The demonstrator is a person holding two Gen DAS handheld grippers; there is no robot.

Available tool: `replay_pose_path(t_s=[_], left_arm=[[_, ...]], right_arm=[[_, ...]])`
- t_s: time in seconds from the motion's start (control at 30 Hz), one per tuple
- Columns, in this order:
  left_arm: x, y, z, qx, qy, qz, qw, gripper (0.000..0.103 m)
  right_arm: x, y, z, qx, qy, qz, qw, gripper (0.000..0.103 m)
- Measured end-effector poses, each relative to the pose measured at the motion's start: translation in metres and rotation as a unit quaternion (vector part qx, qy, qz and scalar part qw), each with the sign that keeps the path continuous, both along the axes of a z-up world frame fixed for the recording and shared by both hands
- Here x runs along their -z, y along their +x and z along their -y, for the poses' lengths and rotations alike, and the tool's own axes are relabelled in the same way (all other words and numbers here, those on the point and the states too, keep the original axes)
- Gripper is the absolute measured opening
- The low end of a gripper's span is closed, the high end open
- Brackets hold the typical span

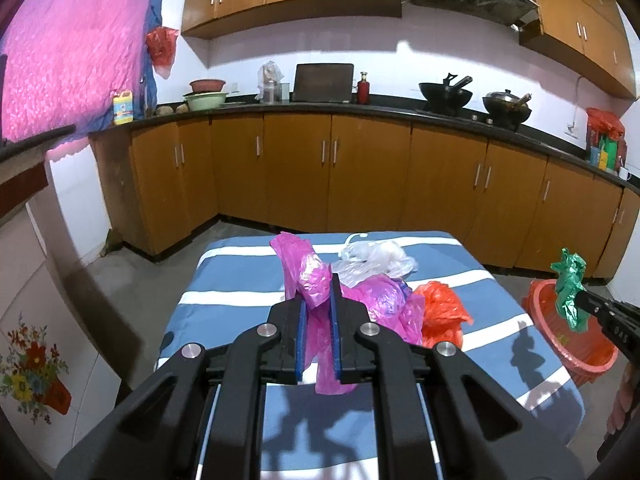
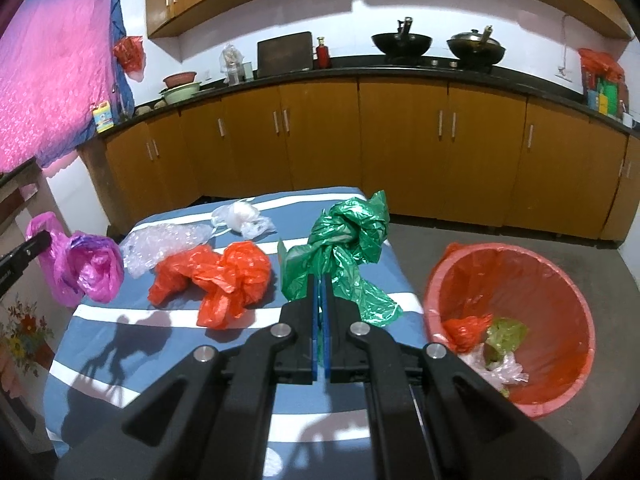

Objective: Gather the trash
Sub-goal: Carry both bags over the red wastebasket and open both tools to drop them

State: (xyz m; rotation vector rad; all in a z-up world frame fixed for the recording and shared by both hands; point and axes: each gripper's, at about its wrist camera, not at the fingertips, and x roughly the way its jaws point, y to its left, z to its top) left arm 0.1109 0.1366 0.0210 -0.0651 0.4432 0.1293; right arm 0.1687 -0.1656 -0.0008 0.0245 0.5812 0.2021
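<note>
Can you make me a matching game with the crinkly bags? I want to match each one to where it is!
Things:
1. pink bag
2. green bag
3. orange bag
4. clear bag

Places:
A. lying on the striped cloth, near its far edge
B. pinched in the right tongs
C. lying on the striped cloth, between the pink and green bags
D. pinched in the left tongs

Pairs: 1-D, 2-B, 3-C, 4-A
</note>
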Motion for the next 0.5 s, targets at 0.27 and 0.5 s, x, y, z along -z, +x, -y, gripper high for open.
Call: replay_pose_path(t_s=[0.27, 0.5], left_arm=[[-0.002, 0.010, 0.027, 0.016, -0.010, 0.002, 0.9998, 0.010], [0.000, 0.017, 0.051, 0.033, -0.015, -0.001, 0.9994, 0.010]], right_arm=[[-0.006, -0.004, 0.035, 0.033, -0.003, 0.007, 0.999, 0.004], [-0.006, -0.006, 0.059, 0.056, -0.009, 0.009, 0.998, 0.004]])
